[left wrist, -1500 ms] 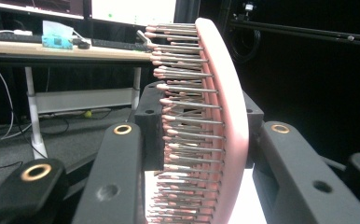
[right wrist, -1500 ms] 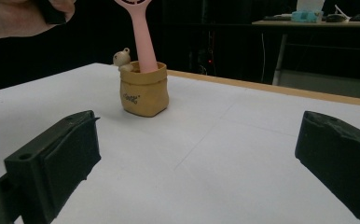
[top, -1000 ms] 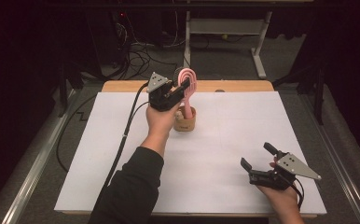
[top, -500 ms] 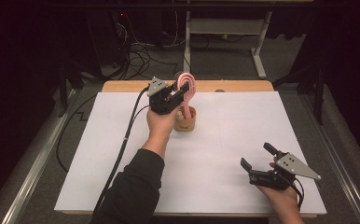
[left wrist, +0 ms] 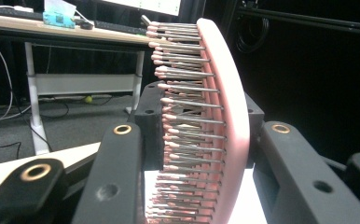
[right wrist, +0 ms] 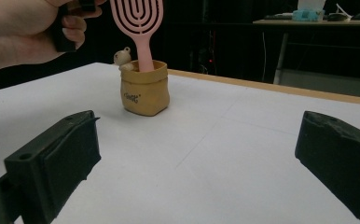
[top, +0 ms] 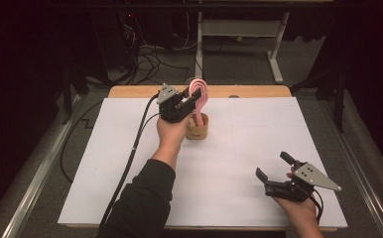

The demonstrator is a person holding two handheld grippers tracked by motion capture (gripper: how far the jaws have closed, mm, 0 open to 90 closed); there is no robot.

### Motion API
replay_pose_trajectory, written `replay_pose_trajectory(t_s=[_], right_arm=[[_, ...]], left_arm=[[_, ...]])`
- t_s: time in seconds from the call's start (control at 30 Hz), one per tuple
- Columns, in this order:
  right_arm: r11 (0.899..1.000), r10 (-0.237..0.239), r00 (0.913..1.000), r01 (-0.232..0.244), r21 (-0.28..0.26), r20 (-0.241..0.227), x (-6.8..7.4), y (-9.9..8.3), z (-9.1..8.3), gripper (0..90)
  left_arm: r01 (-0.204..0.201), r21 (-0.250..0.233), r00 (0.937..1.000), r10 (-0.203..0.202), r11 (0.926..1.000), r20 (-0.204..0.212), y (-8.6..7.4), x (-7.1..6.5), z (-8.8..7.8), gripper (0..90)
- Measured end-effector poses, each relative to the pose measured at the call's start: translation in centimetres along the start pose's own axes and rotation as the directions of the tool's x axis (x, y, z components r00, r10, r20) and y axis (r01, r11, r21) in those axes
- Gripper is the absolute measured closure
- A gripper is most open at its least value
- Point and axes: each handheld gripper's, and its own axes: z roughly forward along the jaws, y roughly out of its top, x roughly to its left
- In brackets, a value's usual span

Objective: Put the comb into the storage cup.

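A pink hairbrush (top: 199, 89) stands with its handle in a small tan bag-shaped holder (top: 197, 130) at the back middle of the table. My left gripper (top: 197, 99) is shut on the brush's head, and the left gripper view has the bristled head (left wrist: 229, 116) clamped between my two black jaws (left wrist: 201, 126). My right gripper (top: 273, 165) rests open at the front right with nothing in it. Past its spread jaws (right wrist: 206, 154), the right gripper view takes in the holder (right wrist: 145, 91), a tiny bear figure (right wrist: 122, 58) on its rim, and the brush (right wrist: 138, 23).
A white sheet (top: 130, 148) covers the table, with a wooden strip (top: 259, 91) along the back edge. Behind the table are a desk frame (top: 276, 54) and cables on the floor (top: 150, 59). A black cable (top: 130, 153) trails from the left gripper.
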Motion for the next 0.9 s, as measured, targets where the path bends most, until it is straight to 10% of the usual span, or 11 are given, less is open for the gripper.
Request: replay_pose_trajectory(t_s=[0.9], right_arm=[[1.000,0.002,1.0000,-0.002,0.003,-0.001,0.01,-0.02,0.03,0.4]], left_arm=[[0.002,0.030,0.9999,-0.001,0.9995,-0.014,-0.10,0.95,-0.16,61.9]])
